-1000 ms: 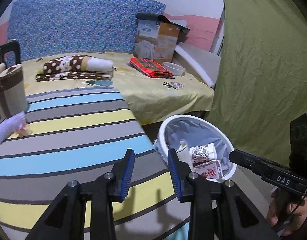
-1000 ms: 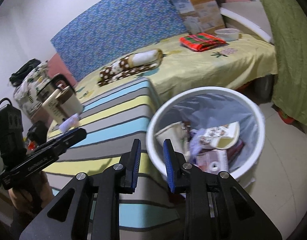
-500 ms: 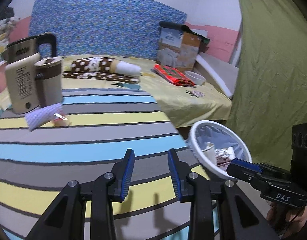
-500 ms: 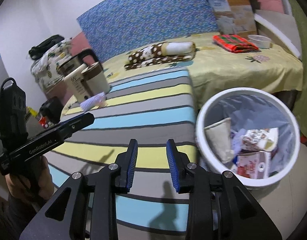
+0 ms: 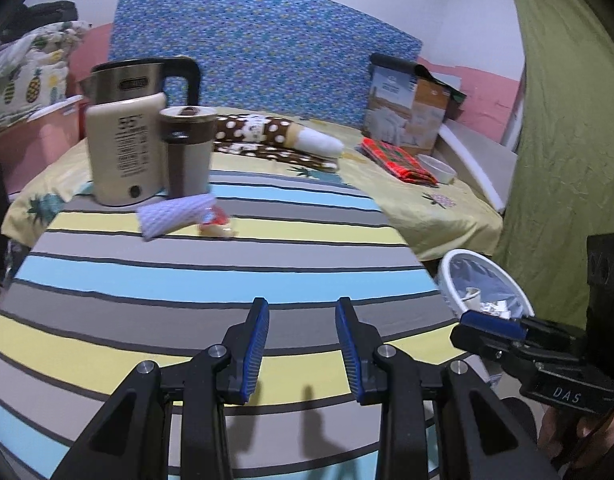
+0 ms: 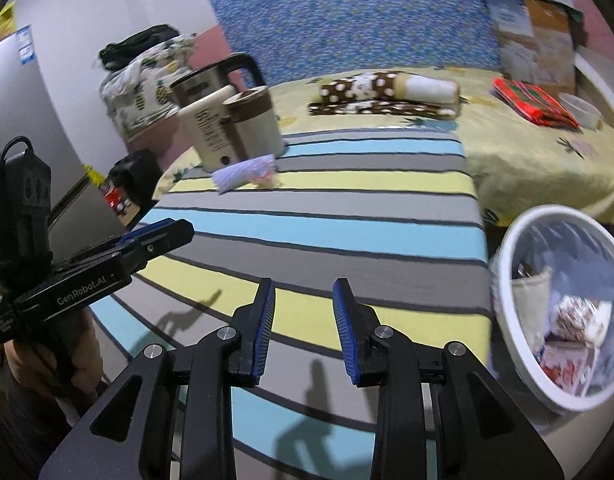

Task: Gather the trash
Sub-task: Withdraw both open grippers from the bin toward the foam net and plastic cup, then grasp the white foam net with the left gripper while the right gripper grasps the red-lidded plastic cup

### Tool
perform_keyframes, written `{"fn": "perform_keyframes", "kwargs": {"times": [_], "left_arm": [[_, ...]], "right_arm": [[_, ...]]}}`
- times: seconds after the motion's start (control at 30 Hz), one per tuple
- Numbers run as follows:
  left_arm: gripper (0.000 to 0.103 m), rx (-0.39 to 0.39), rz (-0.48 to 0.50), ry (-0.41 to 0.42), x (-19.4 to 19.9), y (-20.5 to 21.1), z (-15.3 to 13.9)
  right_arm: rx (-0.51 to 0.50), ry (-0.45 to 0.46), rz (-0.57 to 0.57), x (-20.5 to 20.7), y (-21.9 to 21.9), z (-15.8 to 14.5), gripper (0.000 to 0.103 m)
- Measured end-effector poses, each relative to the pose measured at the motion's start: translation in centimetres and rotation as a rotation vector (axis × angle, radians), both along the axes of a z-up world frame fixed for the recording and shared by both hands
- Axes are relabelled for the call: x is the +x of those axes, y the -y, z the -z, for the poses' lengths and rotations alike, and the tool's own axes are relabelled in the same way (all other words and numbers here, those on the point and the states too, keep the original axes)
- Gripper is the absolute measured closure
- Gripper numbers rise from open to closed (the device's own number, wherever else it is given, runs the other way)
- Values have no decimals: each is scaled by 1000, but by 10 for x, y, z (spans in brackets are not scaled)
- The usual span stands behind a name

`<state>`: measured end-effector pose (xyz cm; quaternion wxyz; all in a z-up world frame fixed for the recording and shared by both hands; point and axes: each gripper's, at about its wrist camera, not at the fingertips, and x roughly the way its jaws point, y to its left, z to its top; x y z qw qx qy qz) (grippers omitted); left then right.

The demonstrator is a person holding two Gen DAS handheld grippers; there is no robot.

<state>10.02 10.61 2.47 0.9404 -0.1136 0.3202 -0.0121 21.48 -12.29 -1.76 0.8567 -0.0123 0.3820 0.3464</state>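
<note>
Both grippers empty, over the near edge of the striped table top – left gripper jaws parted with nothing between; right gripper same, jaws just been opening, nothing between them either

Remaining trash at the far left corner of the table top: white mesh foam sleeve lying flat, a small crumpled red-and-white wrapper touching its right end. Both just in front of the cream kettle and brown-and-cream cup – tight spot

Handling, judged from looks:
- foam sleeve likely very light, soft, squashy – not fragile, should take a firm pinch across the middle of its short side; may spring out of a loose grip
- wrapper likely thin, light, crinkly, possibly slick – pinch at a raised fold, not flat against the cloth
- cloth cover could bunch if jaws drag low
- approach from the near side to keep clear of kettle and cup

White trash bin on the floor off the right edge of the table, already holding cartons and packets
</note>
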Motion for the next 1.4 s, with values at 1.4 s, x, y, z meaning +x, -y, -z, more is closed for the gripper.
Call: {"fn": "perform_keyframes", "kwargs": {"times": [1.4], "left_arm": [[69, 145, -29, -95, 128, -156, 37]], "right_arm": [[-170, 97, -266, 104, -152, 35, 62]]}}
